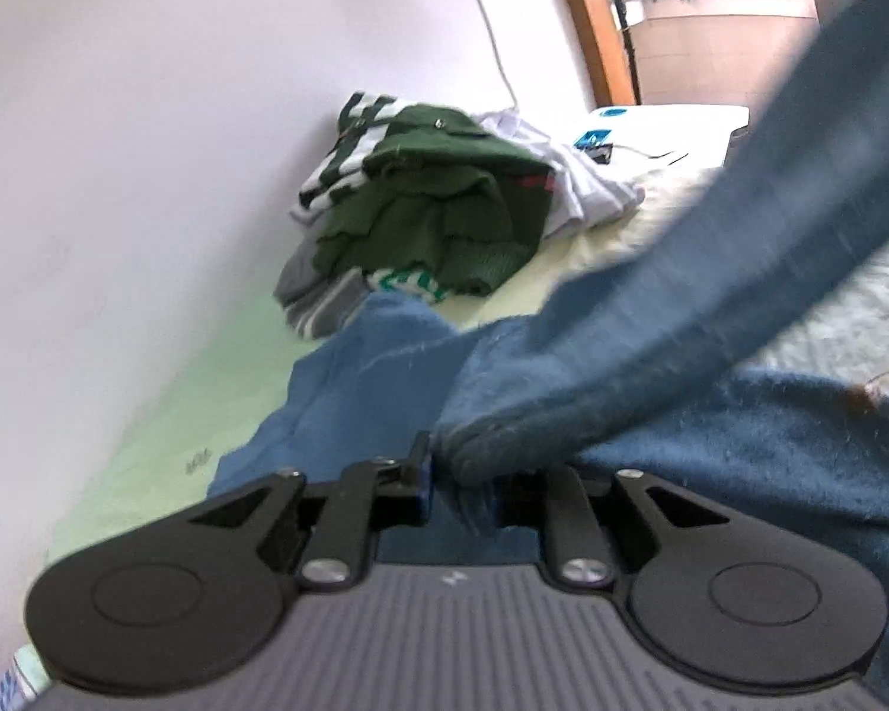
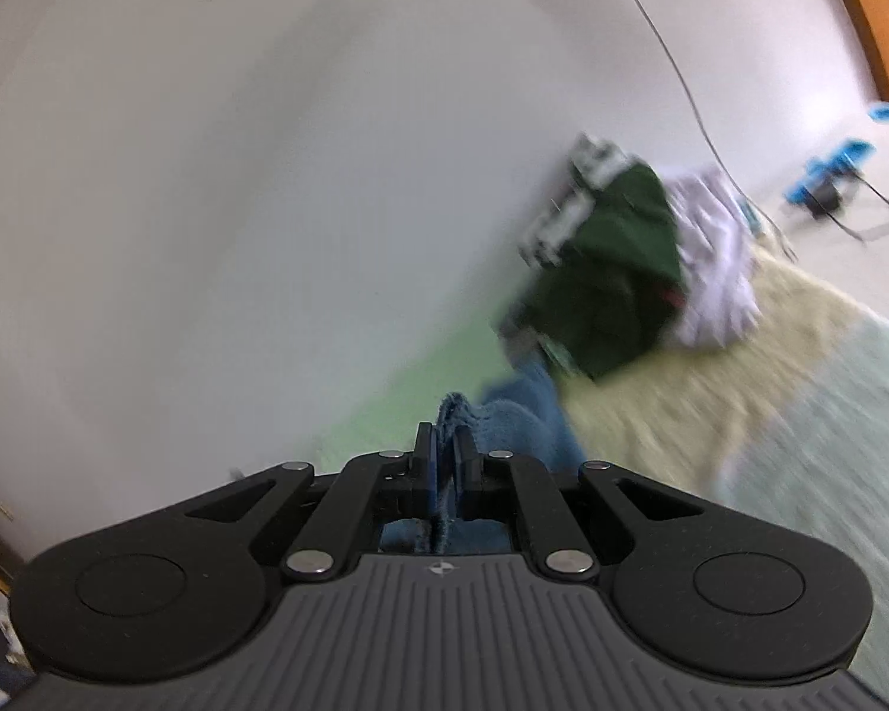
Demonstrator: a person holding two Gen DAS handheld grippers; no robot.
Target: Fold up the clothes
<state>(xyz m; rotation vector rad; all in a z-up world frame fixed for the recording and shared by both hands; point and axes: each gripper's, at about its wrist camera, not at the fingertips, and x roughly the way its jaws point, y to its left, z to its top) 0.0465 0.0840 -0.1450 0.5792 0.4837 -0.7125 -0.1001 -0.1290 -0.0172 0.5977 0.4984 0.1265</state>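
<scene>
Left wrist view: the left tongs (image 1: 444,483) stand narrow with a fold of the blue garment (image 1: 652,367) between them, but the right-hand finger is buried under cloth, so I cannot tell whether the pads actually bite. The garment lies bunched on the bed (image 1: 563,249), one long piece rising off toward the upper right. Against the bed's wall-side edge sits a heap of clothes (image 1: 427,207), green on top, none of it looking folded yet.

Right wrist view: the right tongs (image 2: 443,462) are clamped tight on an edge of the blue garment (image 2: 521,415). Everything here is smeared; the heap (image 2: 616,272) is only shapes, and the fold itself looks barely begun.
</scene>
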